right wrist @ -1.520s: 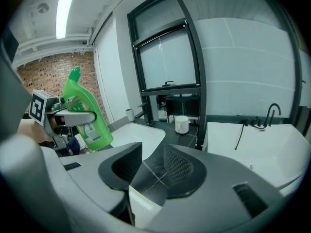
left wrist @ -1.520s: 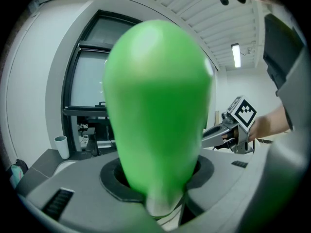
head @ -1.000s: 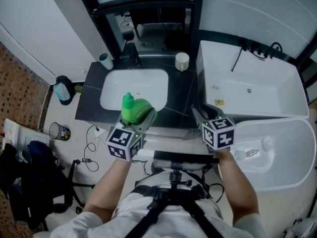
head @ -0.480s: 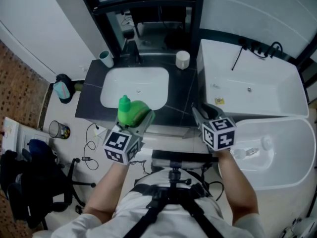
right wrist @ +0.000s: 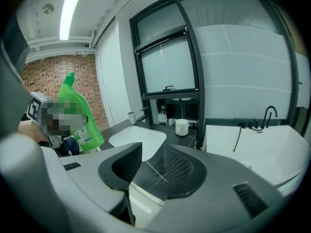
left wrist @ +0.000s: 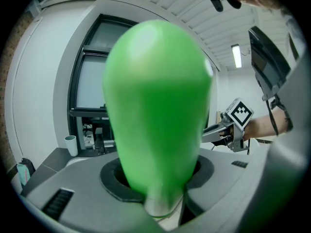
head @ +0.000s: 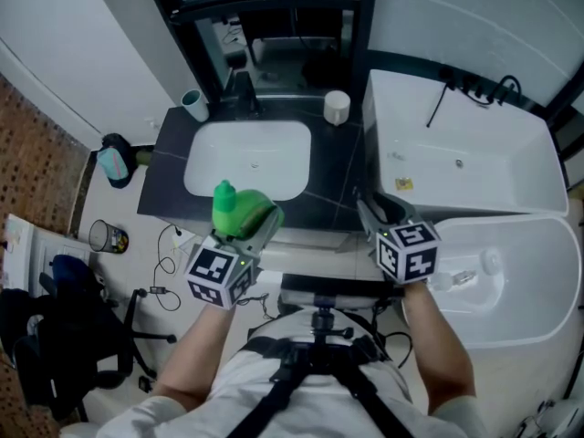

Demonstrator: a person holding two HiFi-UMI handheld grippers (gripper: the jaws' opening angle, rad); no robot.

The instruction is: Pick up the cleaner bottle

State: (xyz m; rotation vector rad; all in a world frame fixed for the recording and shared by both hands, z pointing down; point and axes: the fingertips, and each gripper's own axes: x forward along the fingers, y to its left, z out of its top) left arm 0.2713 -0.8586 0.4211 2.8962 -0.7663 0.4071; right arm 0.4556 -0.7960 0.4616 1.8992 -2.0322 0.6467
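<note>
Squarely between fingers (left wrist: 73,188) (left): bottle (left wrist: 158,106)

Cleaner bottle (head: 239,210) was bright green, with a white label low on its side. Left hand-held gripper (head: 248,219) and right hand-held gripper (head: 372,206) were grey with darker grey pads, ribbed texture on the right one's. Marker cube (head: 219,270) on each was white with black square patterns. Desk (head: 169,167) was near-black, crossed by thin pale lines. Sink (head: 246,158) was white. Mug (head: 337,108) was white, cup (head: 193,109) pale with a teal tint. Bathtub (head: 474,172) was white. Window frame (right wrist: 193,67) was black. Brick wall (right wrist: 39,69) was red-brown with pale mortar. Floor (head: 36,144) was brown and speckled.
</note>
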